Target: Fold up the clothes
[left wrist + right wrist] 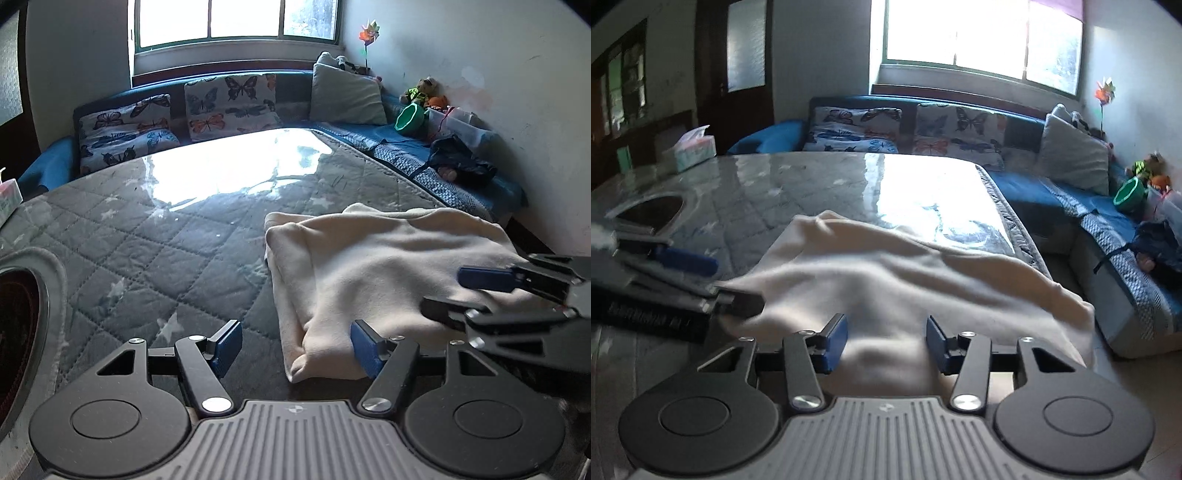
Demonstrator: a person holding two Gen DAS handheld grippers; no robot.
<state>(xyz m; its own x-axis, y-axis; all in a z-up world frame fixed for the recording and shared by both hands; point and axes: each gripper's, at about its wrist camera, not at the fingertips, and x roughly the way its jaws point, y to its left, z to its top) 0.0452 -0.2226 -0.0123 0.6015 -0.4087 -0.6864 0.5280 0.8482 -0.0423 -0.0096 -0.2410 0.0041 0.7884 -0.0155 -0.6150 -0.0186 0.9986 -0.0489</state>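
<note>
cloth: cream garment (388, 273) already folded into a thick stack; lies on the quilted table cover (147, 236), lower right of the left wrist view, centre of the right wrist view (886, 280)
long axis: runs from the near edge away toward the window (236, 18); stacked fold edges along its left side
left gripper (295, 347): released, jaws spread wide; the near left corner of the cloth sits between them; right finger pad touching the cloth, left pad over bare cover
right gripper (882, 341): released, jaws apart, cloth directly under and ahead of it; in the left view it comes in from the right edge, over the cloth's near right part
nearer: judgement: both are at the near edge; left has the corner, right the middle
next: probably a pinch of the near edge and a fold away
around: butterfly cushions (229, 103), sofa (406, 147), green bowl (410, 118), tissue box (690, 147); all well apart
in the way: nothing on the cloth; grippers close together, could clash
</note>
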